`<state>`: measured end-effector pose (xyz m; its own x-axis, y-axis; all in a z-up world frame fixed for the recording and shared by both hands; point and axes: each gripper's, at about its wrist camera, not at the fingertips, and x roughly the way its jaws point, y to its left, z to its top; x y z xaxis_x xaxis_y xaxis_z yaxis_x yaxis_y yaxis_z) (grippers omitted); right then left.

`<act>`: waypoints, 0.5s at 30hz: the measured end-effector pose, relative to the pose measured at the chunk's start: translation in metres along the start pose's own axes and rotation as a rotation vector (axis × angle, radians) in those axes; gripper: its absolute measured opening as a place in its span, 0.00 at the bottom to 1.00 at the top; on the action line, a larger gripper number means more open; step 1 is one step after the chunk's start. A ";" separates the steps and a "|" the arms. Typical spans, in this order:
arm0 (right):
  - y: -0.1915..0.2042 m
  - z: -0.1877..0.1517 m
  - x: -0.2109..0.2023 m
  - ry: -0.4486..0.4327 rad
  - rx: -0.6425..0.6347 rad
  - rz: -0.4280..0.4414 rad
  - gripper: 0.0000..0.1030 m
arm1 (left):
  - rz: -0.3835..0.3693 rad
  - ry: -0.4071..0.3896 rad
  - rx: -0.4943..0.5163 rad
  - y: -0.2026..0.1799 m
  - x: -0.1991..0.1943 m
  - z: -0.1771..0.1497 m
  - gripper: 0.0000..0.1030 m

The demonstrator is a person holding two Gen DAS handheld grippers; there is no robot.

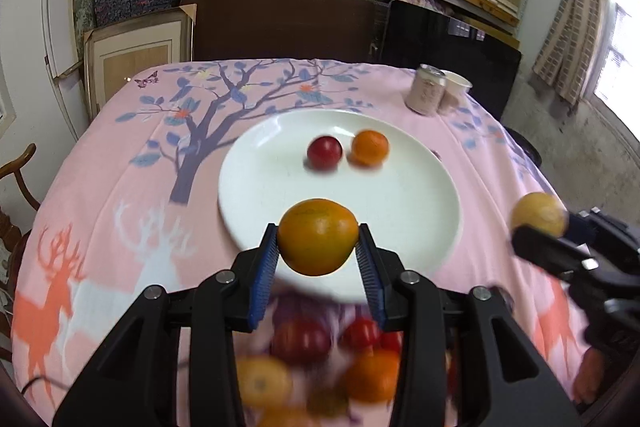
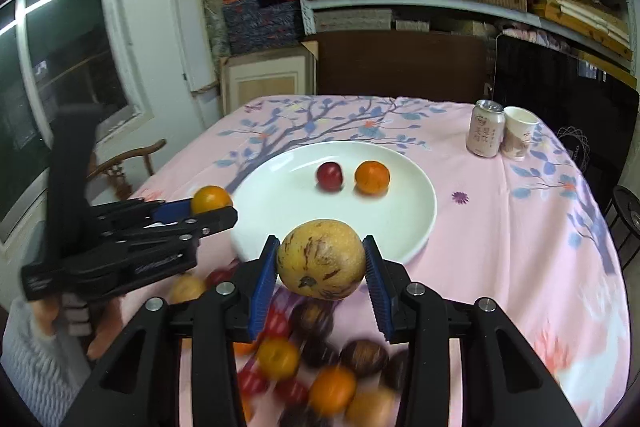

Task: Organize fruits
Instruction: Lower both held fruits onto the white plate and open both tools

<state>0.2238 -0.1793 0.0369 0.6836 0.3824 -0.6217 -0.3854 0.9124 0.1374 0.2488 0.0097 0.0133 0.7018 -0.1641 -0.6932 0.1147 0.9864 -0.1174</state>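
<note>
Pink tablecloth — orange between left tongs.

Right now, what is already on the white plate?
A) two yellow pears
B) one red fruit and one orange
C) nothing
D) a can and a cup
B: the white plate holds a red fruit beside an orange, apart and untouched by either gripper.
</note>
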 end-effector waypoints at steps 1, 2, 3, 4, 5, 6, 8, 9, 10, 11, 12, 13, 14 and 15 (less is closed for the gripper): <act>-0.004 0.005 0.016 0.016 0.006 -0.003 0.41 | 0.002 0.007 -0.004 0.001 0.008 0.003 0.37; -0.004 0.006 0.026 0.029 0.009 -0.006 0.41 | 0.004 0.021 -0.012 0.003 0.020 0.007 0.37; -0.008 0.009 0.041 0.047 0.010 -0.012 0.41 | 0.004 0.035 -0.019 0.005 0.030 0.009 0.37; -0.011 0.010 0.054 0.063 0.006 -0.021 0.41 | 0.005 0.048 -0.024 0.006 0.038 0.009 0.37; -0.012 0.009 0.062 0.073 0.002 -0.029 0.41 | 0.004 0.066 -0.027 0.008 0.047 0.008 0.37; -0.014 0.008 0.072 0.085 0.000 -0.037 0.42 | 0.000 0.084 -0.029 0.010 0.055 0.007 0.37; -0.017 0.003 0.083 0.092 0.014 -0.042 0.44 | -0.008 0.109 -0.021 0.012 0.065 0.003 0.37; -0.020 0.002 0.084 0.095 0.030 -0.040 0.65 | -0.005 0.111 -0.017 0.012 0.067 0.002 0.39; -0.021 0.000 0.081 0.091 0.041 -0.036 0.75 | 0.002 0.106 -0.017 0.012 0.067 0.002 0.49; -0.022 0.000 0.076 0.067 0.047 -0.032 0.75 | 0.005 0.096 -0.019 0.012 0.064 0.002 0.56; -0.024 0.001 0.065 0.022 0.050 -0.039 0.78 | 0.000 0.078 -0.027 0.013 0.059 0.003 0.66; -0.024 0.003 0.060 0.007 0.049 -0.047 0.80 | -0.001 0.058 -0.033 0.014 0.053 0.003 0.69; -0.025 0.005 0.053 -0.010 0.048 -0.050 0.80 | -0.002 0.045 -0.035 0.014 0.049 0.004 0.69; -0.026 0.007 0.045 -0.030 0.052 -0.047 0.80 | -0.006 0.037 -0.035 0.014 0.044 0.004 0.69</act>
<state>0.2692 -0.1851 0.0103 0.7190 0.3424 -0.6048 -0.3202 0.9356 0.1490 0.2843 0.0167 -0.0162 0.6742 -0.1705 -0.7185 0.0934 0.9849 -0.1461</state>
